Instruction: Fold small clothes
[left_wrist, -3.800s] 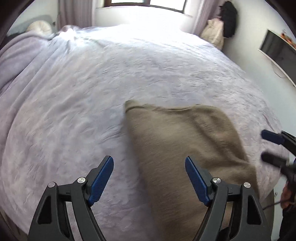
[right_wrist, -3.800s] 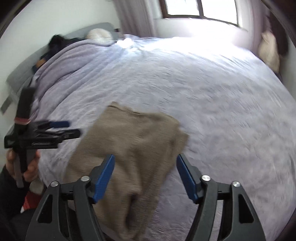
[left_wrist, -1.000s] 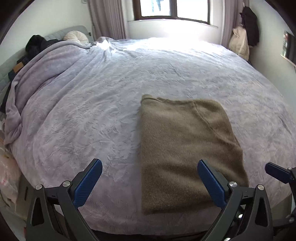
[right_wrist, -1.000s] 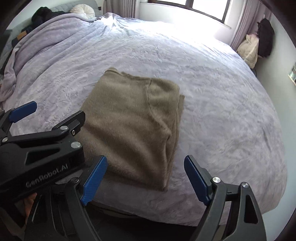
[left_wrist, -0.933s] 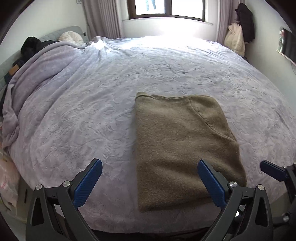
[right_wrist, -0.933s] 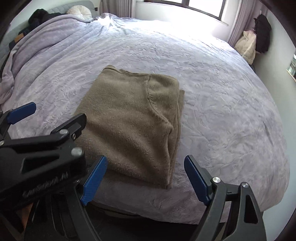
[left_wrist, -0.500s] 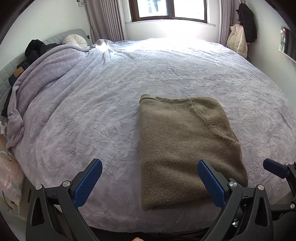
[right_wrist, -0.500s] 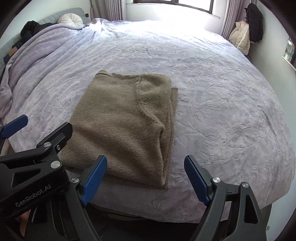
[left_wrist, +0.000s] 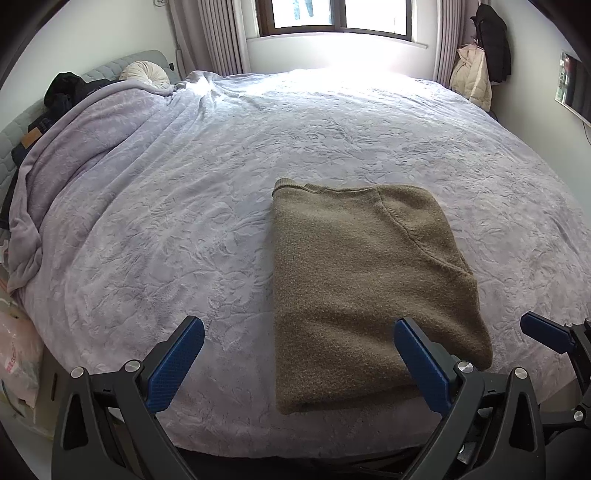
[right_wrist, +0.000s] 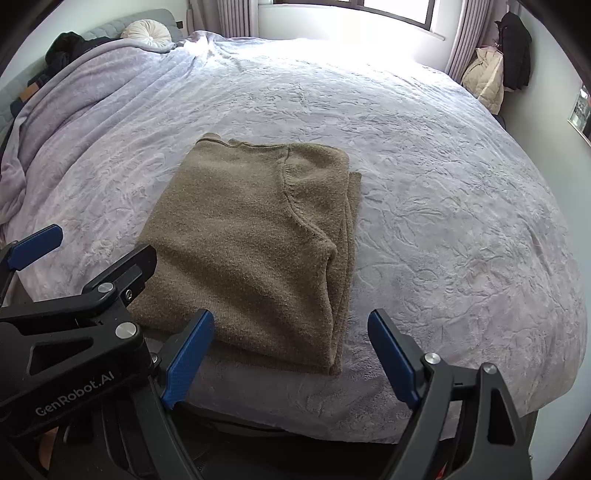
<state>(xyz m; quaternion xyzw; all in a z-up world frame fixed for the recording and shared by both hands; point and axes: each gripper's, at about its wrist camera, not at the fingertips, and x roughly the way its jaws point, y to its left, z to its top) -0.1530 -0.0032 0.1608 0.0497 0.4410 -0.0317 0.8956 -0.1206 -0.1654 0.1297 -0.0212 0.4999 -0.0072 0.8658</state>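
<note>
A brown knitted sweater (left_wrist: 362, 280) (right_wrist: 255, 243) lies folded into a flat rectangle near the front edge of the bed, covered by a lilac blanket (left_wrist: 177, 229) (right_wrist: 443, 206). My left gripper (left_wrist: 295, 362) hangs open above the bed's near edge, its blue pads wide apart with nothing between them. My right gripper (right_wrist: 291, 354) is open too, held back from the sweater's near right corner and touching nothing. The left gripper's black frame (right_wrist: 74, 325) fills the lower left of the right wrist view. One blue pad of the right gripper (left_wrist: 546, 334) shows at the far right of the left wrist view.
A round cream cushion (left_wrist: 147, 72) and dark clothes (left_wrist: 66, 92) lie at the headboard, far left. Coats (left_wrist: 480, 70) hang by the window at the back right. A plastic bag (left_wrist: 14, 354) sits beside the bed at the left.
Since the earliest frames the sweater has been laid down flat and both grippers have drawn back from it. Over the last second, only slight shifts of view.
</note>
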